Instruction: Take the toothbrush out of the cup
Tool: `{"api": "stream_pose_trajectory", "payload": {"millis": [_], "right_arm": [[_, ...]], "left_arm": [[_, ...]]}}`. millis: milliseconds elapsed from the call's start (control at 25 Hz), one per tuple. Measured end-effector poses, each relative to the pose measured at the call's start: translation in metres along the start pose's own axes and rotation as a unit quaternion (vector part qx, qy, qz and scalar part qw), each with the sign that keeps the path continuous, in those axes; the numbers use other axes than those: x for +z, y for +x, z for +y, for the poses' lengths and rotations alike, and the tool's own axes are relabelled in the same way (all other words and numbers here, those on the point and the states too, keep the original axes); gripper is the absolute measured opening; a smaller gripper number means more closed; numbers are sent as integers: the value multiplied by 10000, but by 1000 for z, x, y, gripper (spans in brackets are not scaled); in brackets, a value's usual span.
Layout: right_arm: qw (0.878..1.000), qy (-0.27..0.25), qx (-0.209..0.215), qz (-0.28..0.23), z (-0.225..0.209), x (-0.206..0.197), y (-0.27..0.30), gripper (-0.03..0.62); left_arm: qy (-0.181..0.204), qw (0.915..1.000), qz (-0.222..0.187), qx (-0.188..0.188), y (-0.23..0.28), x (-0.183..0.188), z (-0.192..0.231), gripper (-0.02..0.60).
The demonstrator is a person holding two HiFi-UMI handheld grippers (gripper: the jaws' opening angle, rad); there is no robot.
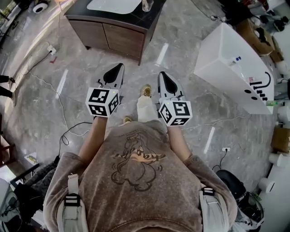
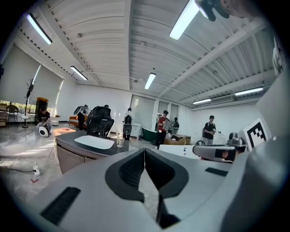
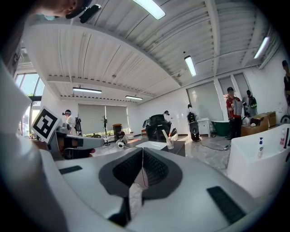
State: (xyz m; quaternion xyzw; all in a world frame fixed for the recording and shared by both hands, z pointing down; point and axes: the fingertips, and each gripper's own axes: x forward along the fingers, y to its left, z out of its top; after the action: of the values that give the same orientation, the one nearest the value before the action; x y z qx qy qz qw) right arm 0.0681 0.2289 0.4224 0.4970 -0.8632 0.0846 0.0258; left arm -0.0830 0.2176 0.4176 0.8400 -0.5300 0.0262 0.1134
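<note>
Toothbrush [image 3: 166,134]: pale, slim handle, stands tilted in a clear cup [image 3: 170,143]. The cup sits on the dark vanity countertop [image 1: 136,20], just beside the white basin [image 1: 113,5], well ahead of us and apart from both grippers.

Handling, our judgement:
- Brush is light and stiff, w/ a smooth plastic handle that is likely slippery.
- Best hold is on the upper handle, the part clear of the rim.
- Pull along its lean so the cup isn't tipped.
- Cup looks like glass or clear plastic, so light, easy to knock over, poss. fragile. Second gripper may need to steady it.

Grippers: left gripper [image 1: 118,68] is clenched, jaws together, nothing between them. Right gripper [image 1: 162,76] is likewise closed and empty. Both are held roughly level, pointing toward the vanity.

Writing: none legible.
- Marker cubes [image 1: 103,101] carry square black-white patterns only.
- White unit [image 1: 226,63] at right bears black marks we can't read.
- Shirt [image 1: 136,167] shows a line drawing, no words.
</note>
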Motion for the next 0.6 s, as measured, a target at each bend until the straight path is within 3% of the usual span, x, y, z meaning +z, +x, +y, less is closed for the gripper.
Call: {"api": "stream_pose_trajectory", "payload": {"millis": [600], "right_arm": [[9999, 65, 76, 92, -39, -1, 66, 19]], "left_arm": [[-16, 10000, -22, 78, 65, 9, 32, 17]]}}
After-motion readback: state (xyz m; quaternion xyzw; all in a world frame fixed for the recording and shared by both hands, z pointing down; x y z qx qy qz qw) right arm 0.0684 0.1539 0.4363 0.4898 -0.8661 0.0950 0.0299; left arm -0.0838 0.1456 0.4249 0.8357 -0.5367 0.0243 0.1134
